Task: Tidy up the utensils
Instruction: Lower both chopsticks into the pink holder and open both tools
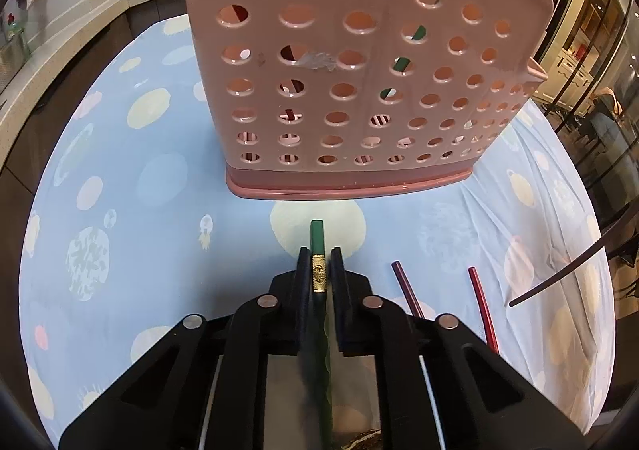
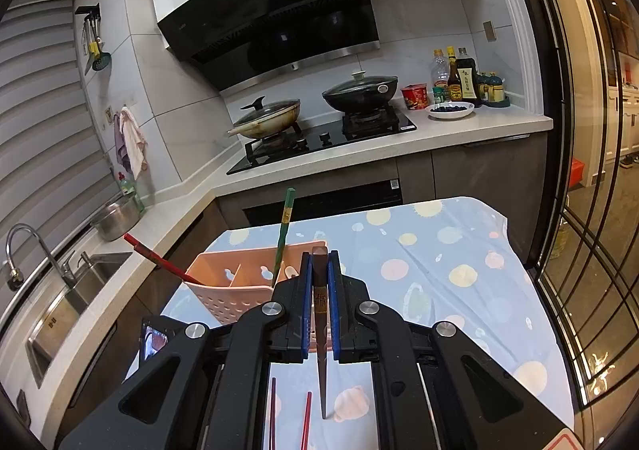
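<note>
A pink perforated utensil basket (image 1: 359, 82) stands on the blue spotted tablecloth (image 1: 159, 178), just beyond my left gripper (image 1: 319, 266), which is shut on a green chopstick (image 1: 318, 238) with a gold band. In the right wrist view the basket (image 2: 239, 282) holds a green chopstick (image 2: 284, 228) and a red chopstick (image 2: 159, 260). My right gripper (image 2: 319, 270) is shut on a dark brown chopstick (image 2: 319, 314), held above the table to the basket's right. Two red chopsticks (image 1: 483, 302) lie on the cloth, also in the right wrist view (image 2: 306, 422).
A kitchen counter (image 2: 439, 130) with a stove, two pans (image 2: 359, 90), bottles and a bowl runs behind the table. A sink (image 2: 80, 290) and a steel pot are at the left. A glass door (image 2: 591, 210) is at the right.
</note>
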A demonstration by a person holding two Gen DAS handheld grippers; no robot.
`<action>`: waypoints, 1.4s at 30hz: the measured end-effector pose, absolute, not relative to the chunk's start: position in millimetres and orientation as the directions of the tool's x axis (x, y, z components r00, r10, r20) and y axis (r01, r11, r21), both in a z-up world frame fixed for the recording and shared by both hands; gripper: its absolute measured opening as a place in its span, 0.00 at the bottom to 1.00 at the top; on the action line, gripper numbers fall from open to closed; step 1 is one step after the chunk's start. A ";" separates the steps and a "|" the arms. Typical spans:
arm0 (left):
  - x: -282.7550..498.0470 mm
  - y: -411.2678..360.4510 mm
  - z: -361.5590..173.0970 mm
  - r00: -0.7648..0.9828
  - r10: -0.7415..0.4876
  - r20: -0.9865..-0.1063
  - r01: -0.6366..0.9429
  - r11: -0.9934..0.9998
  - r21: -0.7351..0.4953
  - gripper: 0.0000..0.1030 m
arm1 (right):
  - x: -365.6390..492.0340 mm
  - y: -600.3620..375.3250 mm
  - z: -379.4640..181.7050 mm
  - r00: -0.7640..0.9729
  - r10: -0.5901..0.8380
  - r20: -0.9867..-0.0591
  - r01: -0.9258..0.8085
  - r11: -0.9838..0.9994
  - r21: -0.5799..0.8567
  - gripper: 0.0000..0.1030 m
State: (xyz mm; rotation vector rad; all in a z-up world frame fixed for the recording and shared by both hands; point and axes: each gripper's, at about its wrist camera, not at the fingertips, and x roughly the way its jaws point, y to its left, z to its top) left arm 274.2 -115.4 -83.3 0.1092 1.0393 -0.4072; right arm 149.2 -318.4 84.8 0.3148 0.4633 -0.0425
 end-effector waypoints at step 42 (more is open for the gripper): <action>217.2 -93.9 200.6 0.771 -0.518 -0.370 0.498 0.853 -0.158 0.07 | 156.8 -298.3 156.4 0.942 0.055 -0.331 0.032 0.967 0.252 0.07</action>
